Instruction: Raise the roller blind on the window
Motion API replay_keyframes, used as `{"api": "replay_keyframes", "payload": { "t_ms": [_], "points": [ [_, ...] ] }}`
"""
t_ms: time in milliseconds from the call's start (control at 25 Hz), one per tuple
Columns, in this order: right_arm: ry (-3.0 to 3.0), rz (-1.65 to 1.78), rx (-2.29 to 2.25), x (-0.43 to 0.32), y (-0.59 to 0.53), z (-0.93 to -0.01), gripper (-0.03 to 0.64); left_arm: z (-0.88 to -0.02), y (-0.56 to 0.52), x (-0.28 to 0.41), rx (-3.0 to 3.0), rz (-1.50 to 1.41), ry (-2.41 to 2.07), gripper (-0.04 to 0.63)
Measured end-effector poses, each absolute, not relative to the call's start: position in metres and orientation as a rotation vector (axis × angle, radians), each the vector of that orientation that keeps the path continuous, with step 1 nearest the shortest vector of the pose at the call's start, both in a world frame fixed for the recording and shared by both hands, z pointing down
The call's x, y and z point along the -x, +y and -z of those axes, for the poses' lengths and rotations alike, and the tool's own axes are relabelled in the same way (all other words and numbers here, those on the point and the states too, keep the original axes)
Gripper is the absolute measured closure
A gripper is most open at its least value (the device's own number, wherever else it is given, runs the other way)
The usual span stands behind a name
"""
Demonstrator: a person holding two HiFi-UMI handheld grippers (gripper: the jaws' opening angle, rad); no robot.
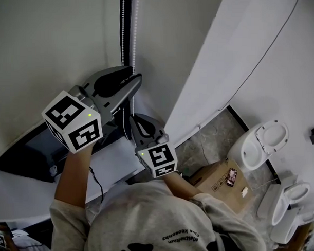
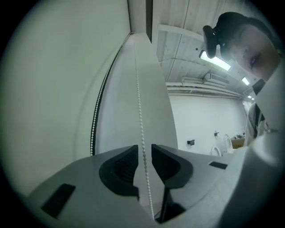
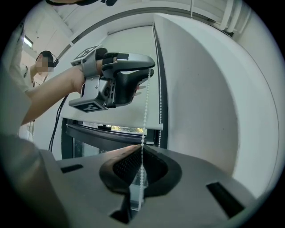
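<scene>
The white roller blind [image 3: 129, 44] hangs partly down, with its bottom bar [image 3: 111, 124] above dark window glass [image 1: 32, 154]. A white bead chain [image 1: 134, 34] drops along the black window frame at the blind's right edge. My right gripper [image 3: 141, 153] is shut on the bead chain [image 3: 146, 98], which runs taut upward from its pads. Higher on the same strand, my left gripper [image 2: 143, 156] is open; the bead chain [image 2: 138, 98] passes through the narrow gap between its pads without being pinched. In the head view the left gripper [image 1: 134, 78] sits just above the right gripper [image 1: 132, 119].
A white wall [image 1: 165, 35] meets the window on the right. On the stone floor lie a cardboard box [image 1: 222, 184] with a phone on it and several white toilets [image 1: 262, 144]. A black cable [image 1: 96, 179] hangs below the sill.
</scene>
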State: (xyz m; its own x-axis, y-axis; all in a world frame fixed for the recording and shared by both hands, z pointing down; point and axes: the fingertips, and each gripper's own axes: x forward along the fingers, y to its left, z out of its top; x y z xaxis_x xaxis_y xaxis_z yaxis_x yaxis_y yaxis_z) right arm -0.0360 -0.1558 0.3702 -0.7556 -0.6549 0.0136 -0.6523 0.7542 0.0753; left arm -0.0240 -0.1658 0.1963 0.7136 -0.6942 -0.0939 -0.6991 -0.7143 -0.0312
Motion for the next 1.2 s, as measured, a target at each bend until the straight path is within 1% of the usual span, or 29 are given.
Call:
{"api": "replay_keyframes", "payload": {
  "t_ms": [80,160,400,760,1200],
  "points": [
    [-2.906,0.112,-1.076,0.037,-0.155,-0.37,0.605,-0.193,-0.168,0.023,2.825,-0.076,1.157,0.51],
    [-2.903,0.128,-1.07,0.039,-0.154,-0.37,0.606,-0.192,-0.169,0.023,2.808,-0.052,1.154,0.569],
    [-2.91,0.127,-1.073,0.039,-0.152,-0.373,0.604,-0.195,-0.166,0.026,2.804,-0.092,1.163,0.583],
    [-2.891,0.151,-1.117,0.037,-0.158,-0.379,0.606,-0.202,-0.167,0.03,2.761,-0.106,1.196,0.584],
    [-2.814,0.065,-1.155,0.041,-0.161,-0.438,0.605,-0.26,-0.17,0.034,2.803,-0.088,1.243,0.586]
  ]
}}
